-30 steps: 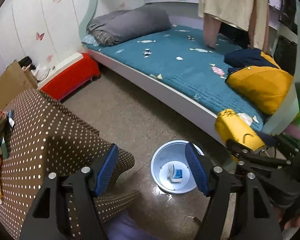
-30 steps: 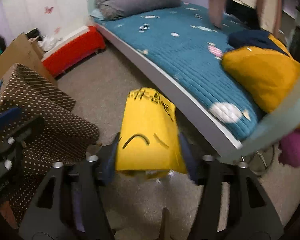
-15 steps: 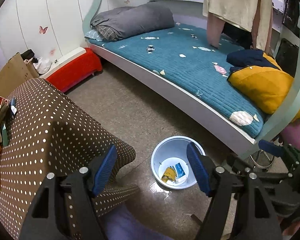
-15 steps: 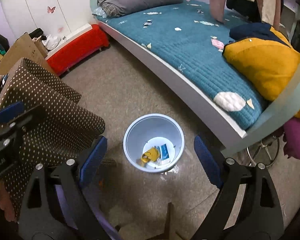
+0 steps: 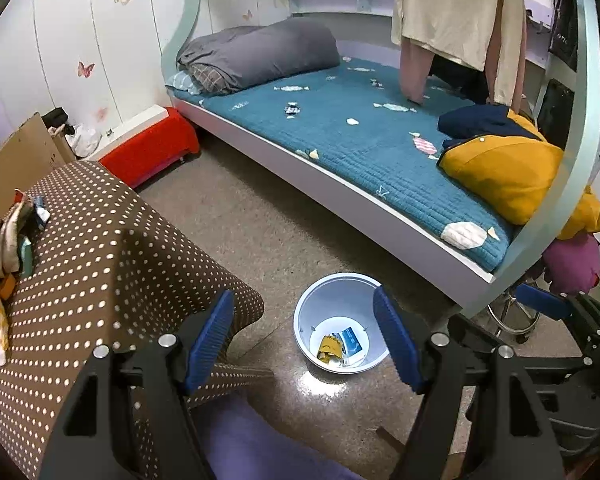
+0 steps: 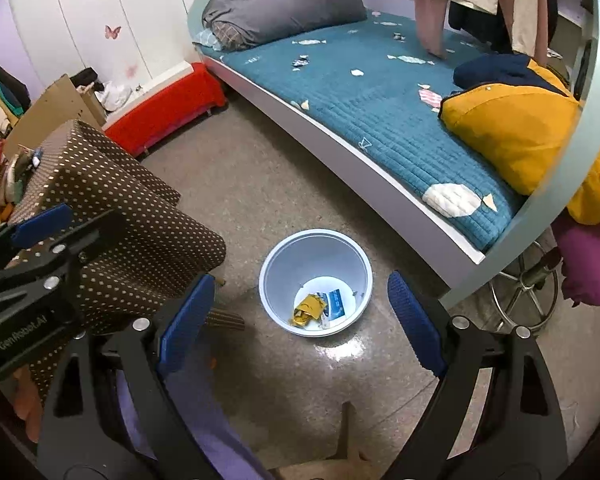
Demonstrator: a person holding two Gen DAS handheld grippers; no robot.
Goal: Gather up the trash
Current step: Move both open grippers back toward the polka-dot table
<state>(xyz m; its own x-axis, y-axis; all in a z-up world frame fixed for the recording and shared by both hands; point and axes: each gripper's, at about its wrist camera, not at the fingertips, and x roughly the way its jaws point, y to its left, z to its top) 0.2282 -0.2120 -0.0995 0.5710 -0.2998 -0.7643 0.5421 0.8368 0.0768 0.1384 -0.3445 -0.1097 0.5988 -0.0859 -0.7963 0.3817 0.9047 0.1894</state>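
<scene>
A white bin (image 5: 332, 294) stands on the floor beside the bed, with a crumpled yellow packet (image 5: 326, 347) and a blue-and-white packet (image 5: 353, 342) lying at its bottom. My left gripper (image 5: 302, 298) hangs open over the bin's near side and holds nothing. In the right wrist view the bin (image 6: 312, 254), the yellow packet (image 6: 309, 309) and the blue-and-white packet (image 6: 336, 303) lie ahead of my right gripper (image 6: 300, 280), which is wide open and empty. Small pale scraps (image 5: 292, 109) dot the bed cover; whether they are loose or printed is unclear.
A table under a brown polka-dot cloth (image 5: 100, 260) crowds the left, with clutter at its far edge. The teal bed (image 5: 340, 168) runs along the right with a yellow jacket (image 5: 508, 176). A red box (image 5: 148, 152), cardboard (image 5: 20, 152) and a stool base (image 5: 512, 320) stand around.
My right gripper was shut on the yellow packet over the bin; it has let go and the packet now lies in the bin. Both grippers have drawn back from the bin.
</scene>
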